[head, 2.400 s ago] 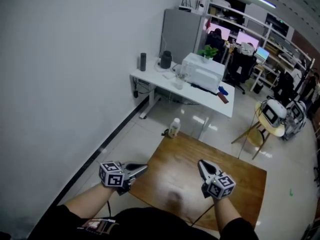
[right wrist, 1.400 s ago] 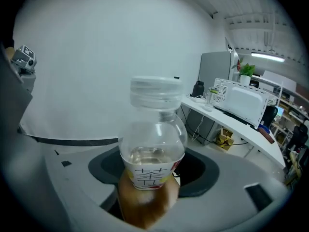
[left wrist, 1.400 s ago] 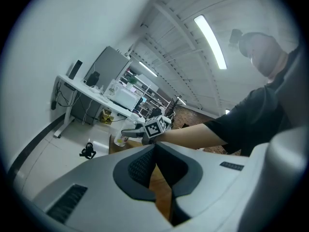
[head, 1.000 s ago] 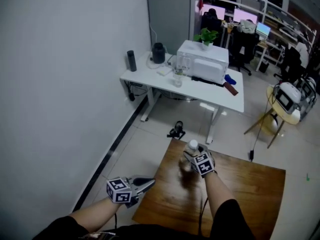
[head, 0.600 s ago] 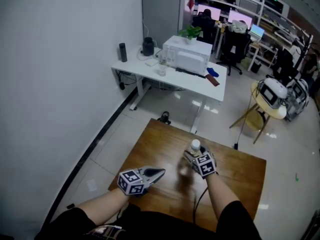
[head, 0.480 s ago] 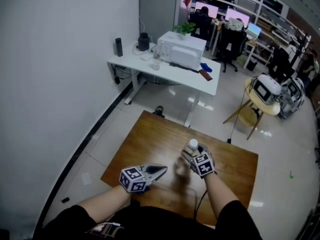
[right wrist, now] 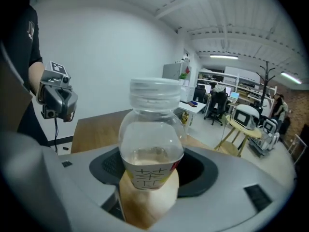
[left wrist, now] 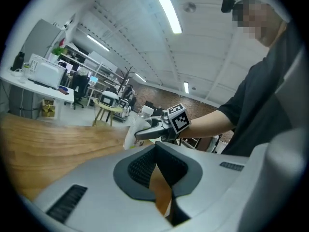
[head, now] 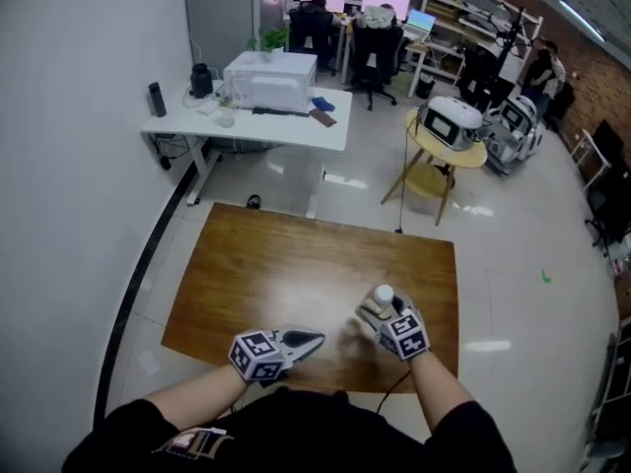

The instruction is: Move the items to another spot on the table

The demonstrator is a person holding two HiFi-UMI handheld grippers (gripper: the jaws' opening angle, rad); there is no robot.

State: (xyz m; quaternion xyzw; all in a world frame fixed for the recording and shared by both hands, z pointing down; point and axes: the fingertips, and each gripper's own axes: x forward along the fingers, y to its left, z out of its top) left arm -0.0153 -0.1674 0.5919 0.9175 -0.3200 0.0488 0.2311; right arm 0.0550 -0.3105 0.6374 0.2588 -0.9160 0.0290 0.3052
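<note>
There's the bottle [right wrist: 152,144], right in the mouth of your right gripper [head: 376,310]. Both jaws press against its lower body, one on each side, so you've got it clamped. It stands upright, clear plastic, with its white cap [right wrist: 154,90] rising above the jaws. There's pale brownish liquid low inside, and a label [right wrist: 147,175] with dark characters wraps round it at the height of the pads. Whether its base touches the wood beneath the jaws, I can't tell.

Under the gripper lies the wooden table [head: 296,264]. You're holding the bottle over its near right part, close to the edge on your side.

Off to the left of that gripper, near but apart, is your left gripper [head: 308,342]. Its jaws are together at the tips with nothing between them. They point across toward the bottle, low over the table's near edge. In the left gripper view, the bottle and the right gripper sit straight ahead of those closed tips.

Far beyond both grippers, past the table's far edge, a white desk [head: 286,131] stands by the wall with a white box-shaped appliance [head: 268,79] on it. Ahead and to the right of the right gripper stands a round yellow side table [head: 471,156].
</note>
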